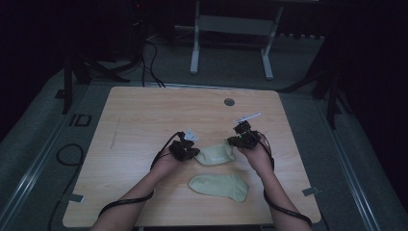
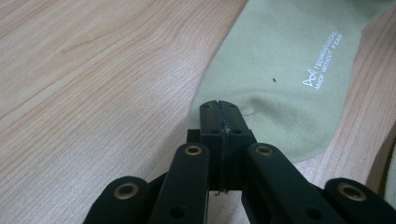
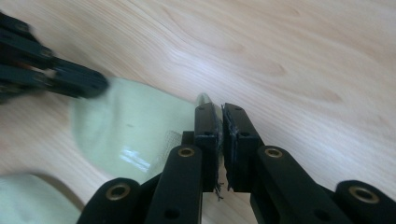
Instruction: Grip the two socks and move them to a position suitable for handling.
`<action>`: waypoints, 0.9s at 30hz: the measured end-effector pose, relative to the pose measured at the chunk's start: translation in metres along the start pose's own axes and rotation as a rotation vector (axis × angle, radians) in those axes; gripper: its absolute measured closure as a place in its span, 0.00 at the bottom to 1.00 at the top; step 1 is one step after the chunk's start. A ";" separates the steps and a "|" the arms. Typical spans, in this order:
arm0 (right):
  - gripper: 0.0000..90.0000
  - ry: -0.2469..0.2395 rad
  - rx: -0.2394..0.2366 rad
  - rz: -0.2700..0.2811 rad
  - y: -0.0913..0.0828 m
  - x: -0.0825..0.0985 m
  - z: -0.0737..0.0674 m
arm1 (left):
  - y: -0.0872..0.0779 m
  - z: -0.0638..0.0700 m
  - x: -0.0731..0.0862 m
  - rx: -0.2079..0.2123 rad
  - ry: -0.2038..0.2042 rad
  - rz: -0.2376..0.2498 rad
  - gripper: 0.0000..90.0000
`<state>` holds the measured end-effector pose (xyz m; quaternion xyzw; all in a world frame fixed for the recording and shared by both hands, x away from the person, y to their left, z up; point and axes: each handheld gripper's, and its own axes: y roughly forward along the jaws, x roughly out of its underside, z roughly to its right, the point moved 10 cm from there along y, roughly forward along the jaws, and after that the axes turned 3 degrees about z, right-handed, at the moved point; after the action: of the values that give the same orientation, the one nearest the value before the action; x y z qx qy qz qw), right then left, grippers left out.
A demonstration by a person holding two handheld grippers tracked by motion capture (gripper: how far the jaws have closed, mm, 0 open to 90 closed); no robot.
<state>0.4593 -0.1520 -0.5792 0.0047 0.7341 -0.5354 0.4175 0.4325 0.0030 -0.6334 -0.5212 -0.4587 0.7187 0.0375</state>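
In the left gripper view our left gripper (image 2: 218, 109) has its jaws pressed together, tips low over the near edge of a pale green sock (image 2: 285, 79); we cannot tell whether any cloth is pinched between them, though a small pucker sits just beside the tips. In the right gripper view our right gripper (image 3: 219, 116) shows its jaws almost together with a thin slit between them, and a bit of the sock's edge (image 3: 204, 98) peeks up behind the tips; whether fabric is caught there we cannot say.

Seen from the high view, this upper sock (image 1: 216, 153) lies at the centre of the wooden table (image 1: 144, 115), directly between the two grippers. The left gripper (image 1: 190, 151) meets its left end and the right gripper (image 1: 235, 142) meets its right end, so each hand is equally close to its own end. The sock's long axis runs left to right across the frame, rising slightly toward the right. Its printed lettering (image 2: 322, 58) sits toward the upper right of the left gripper view.

A second sock (image 1: 219, 186) lies flat lower in the frame, near the first but apart from both grippers, its long axis also left to right.

We judge that any coming move turns on both ends of the upper sock being handled together along that axis.
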 end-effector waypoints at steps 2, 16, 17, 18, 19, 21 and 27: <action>0.93 0.019 0.001 -0.015 0.003 0.006 0.008 | 0.000 0.000 0.000 0.002 0.000 -0.002 0.99; 0.94 0.022 0.050 0.036 -0.022 0.007 0.026 | -0.011 0.009 -0.016 0.031 -0.021 0.048 0.96; 0.97 0.013 0.042 0.041 -0.023 0.006 0.021 | -0.013 0.014 -0.018 0.040 -0.013 0.046 0.96; 0.97 0.010 0.028 0.046 -0.022 0.006 0.016 | -0.013 0.018 -0.020 0.045 -0.007 0.042 0.96; 0.99 0.008 0.012 0.047 -0.020 0.008 0.011 | -0.013 0.018 -0.020 0.045 -0.007 0.042 0.96; 0.99 -0.016 0.008 0.030 -0.014 0.015 0.004 | -0.011 0.026 -0.019 0.048 0.009 0.020 0.96; 0.99 -0.015 0.026 -0.046 0.008 0.044 0.008 | 0.000 0.020 -0.004 0.028 -0.008 -0.033 0.97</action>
<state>0.4389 -0.1746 -0.6131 -0.0108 0.7241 -0.5543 0.4103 0.4187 -0.0109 -0.6297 -0.5101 -0.4571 0.7266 0.0546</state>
